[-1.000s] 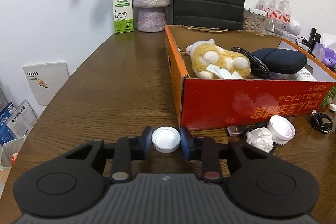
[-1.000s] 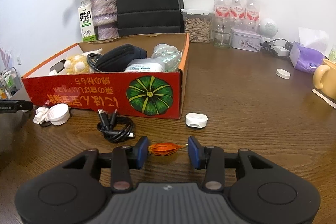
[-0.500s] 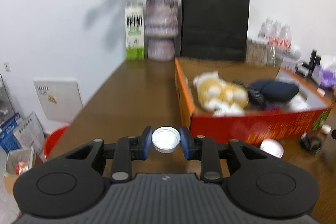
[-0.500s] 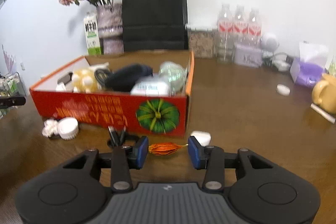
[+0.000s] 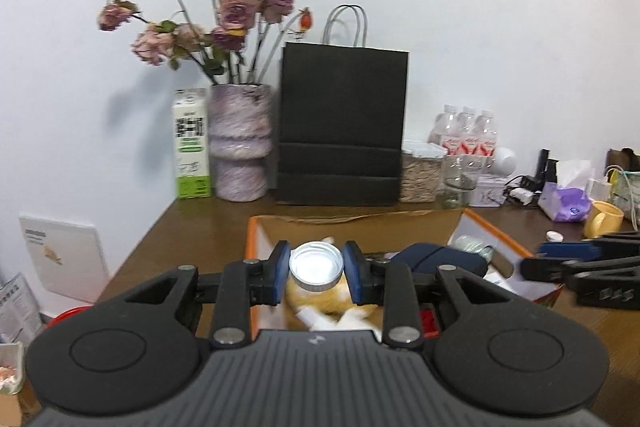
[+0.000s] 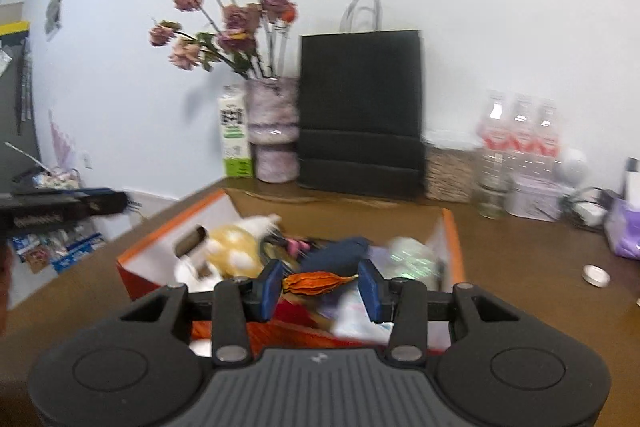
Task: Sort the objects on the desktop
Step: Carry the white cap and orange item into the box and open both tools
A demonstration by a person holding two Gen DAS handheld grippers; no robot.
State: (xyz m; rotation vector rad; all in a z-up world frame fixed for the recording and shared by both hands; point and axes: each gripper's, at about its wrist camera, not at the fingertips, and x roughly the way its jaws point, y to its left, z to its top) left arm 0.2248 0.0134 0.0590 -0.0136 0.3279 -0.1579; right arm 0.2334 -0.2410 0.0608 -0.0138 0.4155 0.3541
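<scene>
My left gripper (image 5: 316, 271) is shut on a white round cap (image 5: 316, 267) and hangs above the near left end of the orange cardboard box (image 5: 251, 227), over a yellow plush toy (image 5: 320, 301). My right gripper (image 6: 319, 286) is shut on a small orange dried flower pod (image 6: 316, 283), its stem tip against the right pad, above the box's (image 6: 168, 239) front wall. Inside the box lie the plush toy (image 6: 234, 253), a dark blue pouch (image 6: 340, 251) and a clear wrapped item (image 6: 412, 259). The right gripper also shows at the right edge of the left wrist view (image 5: 580, 267).
At the back of the brown table (image 5: 192, 227) stand a milk carton (image 5: 192, 143), a vase of dried roses (image 5: 238, 143), a black paper bag (image 5: 342, 131), water bottles (image 5: 466, 135) and a jar. A yellow mug (image 5: 604, 219), purple tissue pack (image 5: 566, 201) and a small cap (image 6: 596, 275) sit at the right.
Both grippers have risen from the tabletop with their objects and moved forward over the box. The views now look down into the box from above its front wall.
</scene>
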